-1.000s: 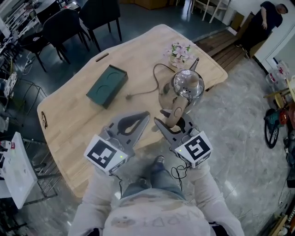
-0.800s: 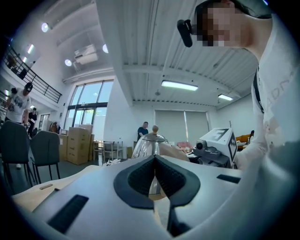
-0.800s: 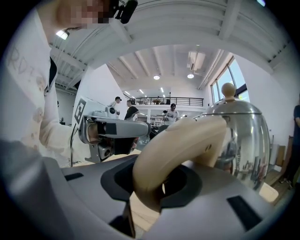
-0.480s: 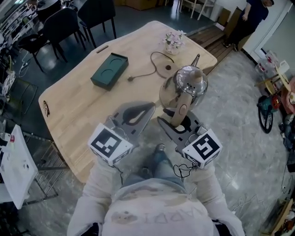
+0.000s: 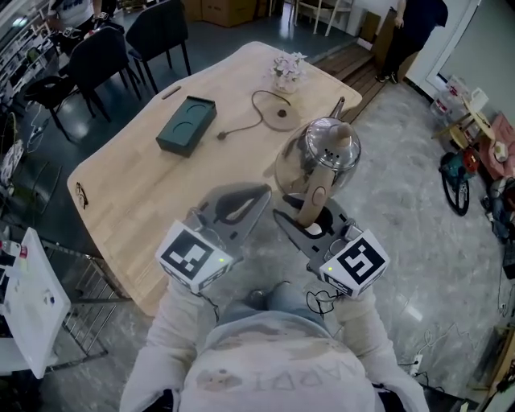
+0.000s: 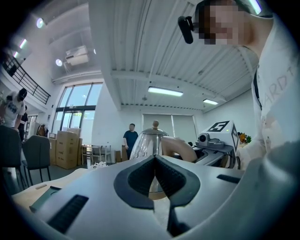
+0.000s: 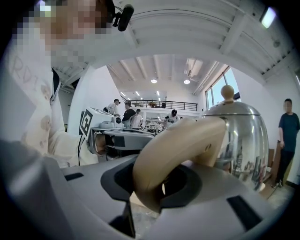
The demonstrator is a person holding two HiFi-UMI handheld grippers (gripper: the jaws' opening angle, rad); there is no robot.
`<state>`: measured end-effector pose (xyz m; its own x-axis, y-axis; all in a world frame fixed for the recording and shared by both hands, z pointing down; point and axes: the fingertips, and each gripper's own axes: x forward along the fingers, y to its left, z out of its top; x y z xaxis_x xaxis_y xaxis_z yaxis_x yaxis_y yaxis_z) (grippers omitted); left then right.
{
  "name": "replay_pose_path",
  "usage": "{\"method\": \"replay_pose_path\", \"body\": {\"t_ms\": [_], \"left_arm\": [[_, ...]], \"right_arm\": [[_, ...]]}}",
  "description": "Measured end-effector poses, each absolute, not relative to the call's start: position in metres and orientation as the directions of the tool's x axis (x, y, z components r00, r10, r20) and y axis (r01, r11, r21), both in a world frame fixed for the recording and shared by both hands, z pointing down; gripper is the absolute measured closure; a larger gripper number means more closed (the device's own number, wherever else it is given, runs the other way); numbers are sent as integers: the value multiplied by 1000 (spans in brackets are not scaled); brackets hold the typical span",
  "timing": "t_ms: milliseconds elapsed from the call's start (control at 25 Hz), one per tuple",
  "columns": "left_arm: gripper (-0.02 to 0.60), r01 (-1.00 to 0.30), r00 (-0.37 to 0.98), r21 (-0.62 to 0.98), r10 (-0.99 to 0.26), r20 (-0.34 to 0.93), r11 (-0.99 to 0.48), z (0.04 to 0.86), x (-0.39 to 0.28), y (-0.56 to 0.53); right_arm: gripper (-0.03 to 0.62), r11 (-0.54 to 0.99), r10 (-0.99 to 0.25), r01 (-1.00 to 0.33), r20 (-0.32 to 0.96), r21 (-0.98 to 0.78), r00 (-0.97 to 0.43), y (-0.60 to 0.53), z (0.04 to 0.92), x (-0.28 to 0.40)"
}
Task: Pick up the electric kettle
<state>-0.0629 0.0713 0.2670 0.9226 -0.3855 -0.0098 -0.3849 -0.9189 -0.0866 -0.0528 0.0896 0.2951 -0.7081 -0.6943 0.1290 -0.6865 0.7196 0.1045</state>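
right gripper (image 5: 306, 216): clamped on the kettle (image 5: 315, 153), one jaw each side of the beige handle (image 5: 313, 195), low on its curve. The right gripper view confirms it: the handle fills the gap and the pads press on both sides. The kettle is off the table (image 5: 145, 193), in the air at the near edge and partly over the grey floor (image 5: 402, 241). It's upright, spout pointing away from me. Shiny metal body, round knob on the lid.

left gripper (image 5: 256, 195): closed, tips touching, nothing in it. It sits just left of the kettle, not touching it, and points the same way.

Counts:
- 1 kettle and 2 grippers, each with 1 marker cube: left cube (image 5: 193, 256), right cube (image 5: 354, 264).
- On the table: 1 dark green box (image 5: 187, 125) with a round recess in its top, 1 cord (image 5: 251, 103) with a plug, and 1 small bunch of pale flowers (image 5: 287, 68) at the far end. All three are well apart from the kettle.
- At least 2 black chairs (image 5: 161, 28) beyond the table.
- 1 person (image 5: 410, 20) standing far right.

Writing: the cubes carry black-and-white square patterns. Letters run across my shirt (image 5: 273, 354), only partly in view. The left gripper view shows "ARDT".
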Motion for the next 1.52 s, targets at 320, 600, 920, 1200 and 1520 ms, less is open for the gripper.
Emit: {"method": "replay_pose_path", "body": {"t_ms": [320, 600, 920, 1200, 1520], "left_arm": [[569, -368, 930, -110, -368, -24, -923, 257, -61, 88], [569, -364, 931, -104, -364, -26, -925, 249, -36, 127], [569, -354, 935, -113, -354, -17, -928, 251, -31, 137], [569, -348, 937, -115, -349, -14, -930, 251, -30, 139], [569, -350, 937, -114, -349, -29, -930, 245, -30, 143]], "right_arm": [[482, 706, -708, -701, 99, 102, -699, 102, 283, -48], [482, 690, -724, -719, 82, 84, -685, 135, 267, -19], [484, 689, -725, -715, 78, 124, -685, 144, 264, -16], [484, 695, -718, -707, 75, 132, -692, 148, 261, -17], [485, 699, -714, -703, 79, 133, -695, 155, 257, -19]]}}
